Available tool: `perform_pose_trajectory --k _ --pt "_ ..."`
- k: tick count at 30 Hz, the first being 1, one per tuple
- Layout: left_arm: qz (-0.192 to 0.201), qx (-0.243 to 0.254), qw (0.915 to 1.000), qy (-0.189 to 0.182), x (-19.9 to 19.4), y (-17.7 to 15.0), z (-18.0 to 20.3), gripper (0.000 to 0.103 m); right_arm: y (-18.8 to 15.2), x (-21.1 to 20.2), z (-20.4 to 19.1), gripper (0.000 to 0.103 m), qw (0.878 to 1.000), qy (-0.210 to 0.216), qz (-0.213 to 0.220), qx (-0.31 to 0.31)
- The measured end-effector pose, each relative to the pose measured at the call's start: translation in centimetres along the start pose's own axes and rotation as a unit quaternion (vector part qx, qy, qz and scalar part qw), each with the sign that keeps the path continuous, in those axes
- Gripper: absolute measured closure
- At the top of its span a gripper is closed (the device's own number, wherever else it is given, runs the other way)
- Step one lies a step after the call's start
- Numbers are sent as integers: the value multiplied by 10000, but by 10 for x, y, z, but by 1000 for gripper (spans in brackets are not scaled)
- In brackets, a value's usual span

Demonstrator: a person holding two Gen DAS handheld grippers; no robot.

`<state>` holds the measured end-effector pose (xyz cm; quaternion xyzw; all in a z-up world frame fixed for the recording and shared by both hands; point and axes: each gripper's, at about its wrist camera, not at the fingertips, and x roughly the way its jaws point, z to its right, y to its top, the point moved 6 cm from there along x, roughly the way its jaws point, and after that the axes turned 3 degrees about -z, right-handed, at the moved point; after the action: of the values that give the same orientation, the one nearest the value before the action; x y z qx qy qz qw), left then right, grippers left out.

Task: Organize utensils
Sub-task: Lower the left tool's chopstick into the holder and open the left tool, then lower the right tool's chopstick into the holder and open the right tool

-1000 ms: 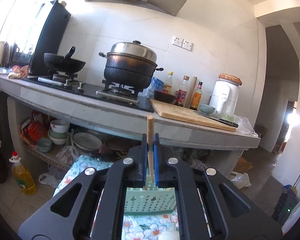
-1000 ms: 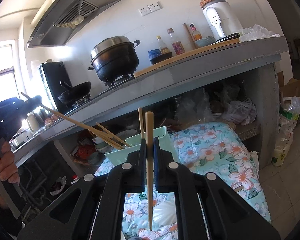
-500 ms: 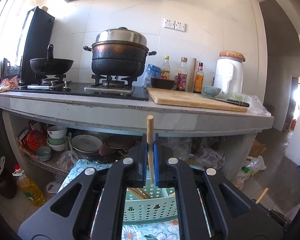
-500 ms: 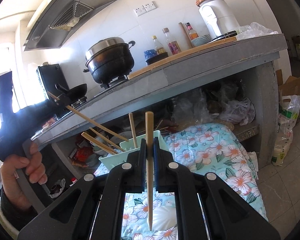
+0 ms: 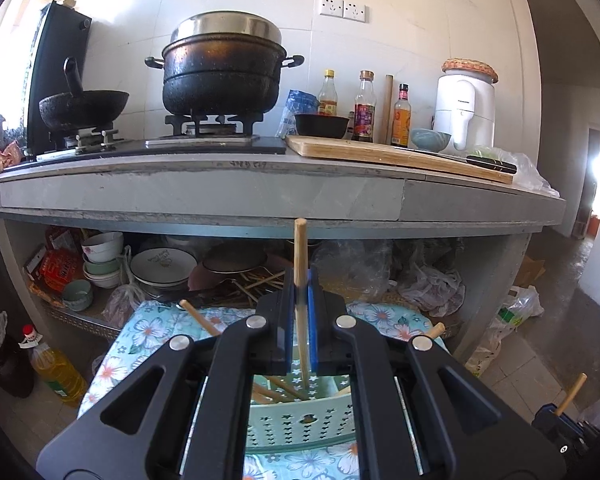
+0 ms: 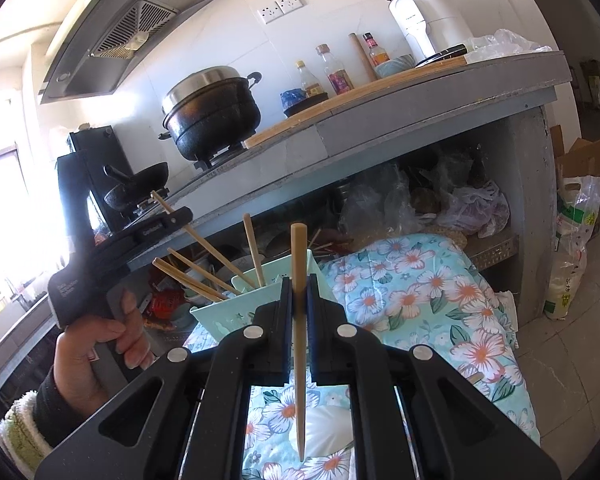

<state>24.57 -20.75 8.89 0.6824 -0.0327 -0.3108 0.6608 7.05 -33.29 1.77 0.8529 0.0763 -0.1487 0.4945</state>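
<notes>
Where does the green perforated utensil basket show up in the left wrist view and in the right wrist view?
Left wrist view: the green basket sits low at centre, seen between the arms of the left tool, with chopsticks inside it.
Right wrist view: the green basket sits left of centre, just beyond the right tool, with chopsticks leaning out of it.
Shared landmark: the black lidded pot on the stove.

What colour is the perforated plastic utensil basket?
Pale mint green basket, clearest in the right wrist view.
</notes>
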Motion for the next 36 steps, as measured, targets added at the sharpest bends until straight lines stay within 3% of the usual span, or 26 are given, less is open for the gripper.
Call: perform_pose_trajectory --k 5,13,19,27,36 --pt "-115 -79 9997 -197 13 -6 6 98 -2 1 3 96 10000 1 -26 57" --pt "59 -15 9998 -203 -4 -4 10 55 -4 -1 3 96 9999 -10 -52 107" --pt "70 13 9999 -121 -32 -2 6 38 -6 -5 1 96 9999 3 -35 157" --pt "-111 -6 9999 -128 -73 -8 -11 26 -6 -11 -6 96 9999 91 -17 137" --pt "-435 -94 9990 33 -92 -34 -38 23 -7 -13 -18 96 9999 160 -14 49"
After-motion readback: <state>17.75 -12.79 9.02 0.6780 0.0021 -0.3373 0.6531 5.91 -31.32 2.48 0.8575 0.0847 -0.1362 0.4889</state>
